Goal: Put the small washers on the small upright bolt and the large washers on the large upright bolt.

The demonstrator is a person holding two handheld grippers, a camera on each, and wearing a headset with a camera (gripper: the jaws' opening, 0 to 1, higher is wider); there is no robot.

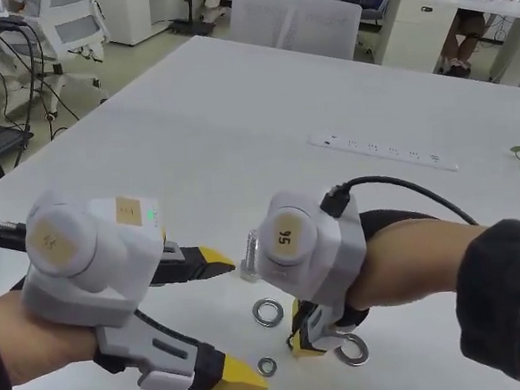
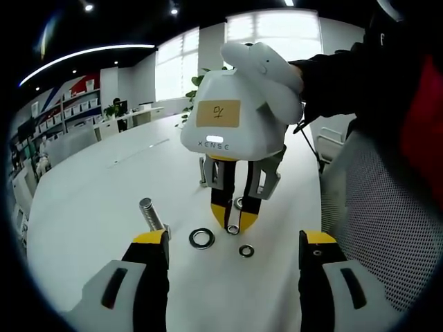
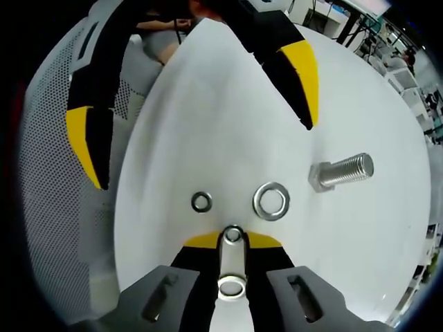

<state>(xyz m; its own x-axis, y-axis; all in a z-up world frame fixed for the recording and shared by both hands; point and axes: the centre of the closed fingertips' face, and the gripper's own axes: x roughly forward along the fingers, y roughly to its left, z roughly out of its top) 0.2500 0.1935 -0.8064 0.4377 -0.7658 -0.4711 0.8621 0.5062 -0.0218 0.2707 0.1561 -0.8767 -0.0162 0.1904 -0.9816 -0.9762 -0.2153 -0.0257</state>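
The worktop [image 1: 237, 116] lies open beyond one standing bolt [image 1: 249, 252], one large washer [image 1: 268, 312] and one small washer [image 1: 267, 366]. The left gripper [image 1: 231, 322] is spread wide. The right gripper [image 2: 233, 214] clamps a silver piece [image 3: 233, 266].

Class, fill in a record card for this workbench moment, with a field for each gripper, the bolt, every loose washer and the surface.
Left gripper: open, jaws wide apart, holding nothing.
Right gripper: shut on a small silver metal part; I cannot tell whether it is a washer or a bolt.
Large silver threaded bolt: upright on its head.
Large silver washer: flat on the table, near the bolt.
Small silver washer: flat, apart from the large one.
Second large washer: flat by the right gripper's tips.
Surface: white table.
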